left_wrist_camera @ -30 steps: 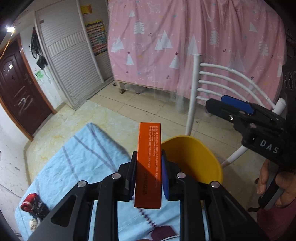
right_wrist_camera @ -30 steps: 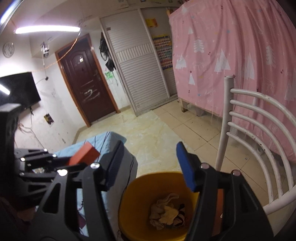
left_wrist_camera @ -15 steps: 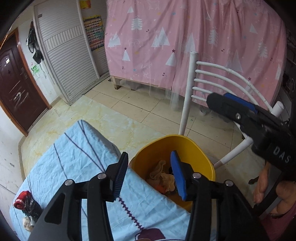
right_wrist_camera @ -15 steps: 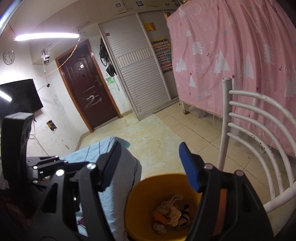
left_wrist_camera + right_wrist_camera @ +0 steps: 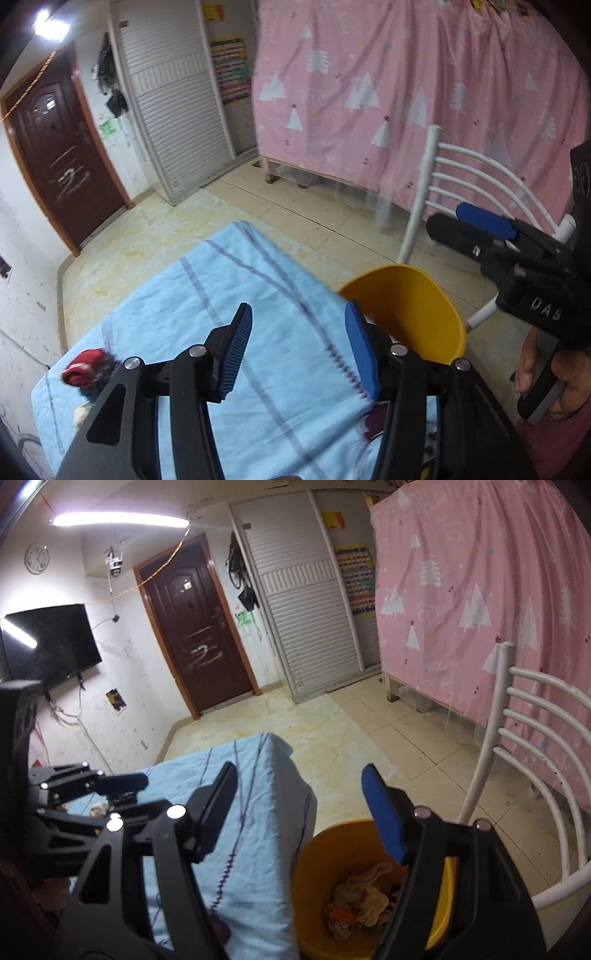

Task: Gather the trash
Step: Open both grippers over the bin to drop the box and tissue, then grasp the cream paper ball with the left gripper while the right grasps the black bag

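Both jaws stand wide and empty – the left gripper point(image 5: 299, 347) just opened further over the blue cloth point(image 5: 229, 295); remaining trash point(image 5: 86, 371) could be knocked floorward, missing the yellow bin point(image 5: 369, 890), if approached carelessly.

One yellow bin point(image 5: 310, 886); one light-blue striped cloth point(image 5: 229, 295); one white chair point(image 5: 535, 775); one pink curtain point(image 5: 406, 92); one dark door point(image 5: 199, 627); one wall television point(image 5: 51, 642); one clock point(image 5: 37, 558); two grippers: left gripper point(image 5: 299, 350), right gripper point(image 5: 303, 812).
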{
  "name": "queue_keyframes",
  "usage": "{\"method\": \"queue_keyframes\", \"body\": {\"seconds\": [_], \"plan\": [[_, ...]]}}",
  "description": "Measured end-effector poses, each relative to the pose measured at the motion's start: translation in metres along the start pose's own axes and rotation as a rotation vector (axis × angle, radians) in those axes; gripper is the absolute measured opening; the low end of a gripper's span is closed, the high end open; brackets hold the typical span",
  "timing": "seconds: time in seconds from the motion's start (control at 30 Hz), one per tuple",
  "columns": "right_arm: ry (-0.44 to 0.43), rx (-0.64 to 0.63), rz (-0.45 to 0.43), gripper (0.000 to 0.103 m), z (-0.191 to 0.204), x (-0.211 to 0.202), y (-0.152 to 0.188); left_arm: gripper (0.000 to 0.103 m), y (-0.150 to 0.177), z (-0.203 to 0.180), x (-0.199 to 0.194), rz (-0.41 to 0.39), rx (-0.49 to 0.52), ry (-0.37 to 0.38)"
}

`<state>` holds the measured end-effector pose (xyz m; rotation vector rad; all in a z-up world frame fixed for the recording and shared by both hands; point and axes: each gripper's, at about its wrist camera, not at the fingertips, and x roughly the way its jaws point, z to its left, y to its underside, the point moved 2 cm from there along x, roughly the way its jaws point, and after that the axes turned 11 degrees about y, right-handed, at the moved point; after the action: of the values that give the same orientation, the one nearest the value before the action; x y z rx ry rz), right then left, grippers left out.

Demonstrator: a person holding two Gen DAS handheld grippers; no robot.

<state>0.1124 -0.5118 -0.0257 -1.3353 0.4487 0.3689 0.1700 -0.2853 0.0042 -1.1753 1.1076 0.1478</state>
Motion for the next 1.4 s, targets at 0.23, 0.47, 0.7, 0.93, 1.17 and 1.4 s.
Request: {"method": "queue_keyframes", "body": {"seconds": [0.23, 0.47, 0.7, 0.93, 1.17, 1.4], "plan": [[-0.052, -0.091, 0.035, 0.069, 0.059, 0.012, 0.002, 0.047, 0.014, 0.057, -0.040, -0.056, -0.059, -0.109], [-0.096, -0.182, 0.070, 0.070, 0.110, 0.025, 0.006, 0.049, 0.034, 0.122, -0.074, -0.080, -0.165, -0.184], [-0.135, -0.256, 0.096, 0.070, 0.157, 0.034, 0.009, 0.049, 0.063, 0.176, -0.096, -0.084, -0.247, -0.232], [-0.181, -0.328, 0.129, 0.076, 0.206, 0.043, 0.018, 0.049, 0.098, 0.214, -0.096, -0.050, -0.310, -0.237], [-0.219, -0.384, 0.183, 0.076, 0.249, 0.060, 0.031, 0.050, 0.128, 0.241, -0.081, 0.001, -0.379, -0.200], [-0.239, -0.410, 0.228, 0.076, 0.279, 0.078, 0.039, 0.049, 0.141, 0.253, -0.064, 0.019, -0.420, -0.145]]}}
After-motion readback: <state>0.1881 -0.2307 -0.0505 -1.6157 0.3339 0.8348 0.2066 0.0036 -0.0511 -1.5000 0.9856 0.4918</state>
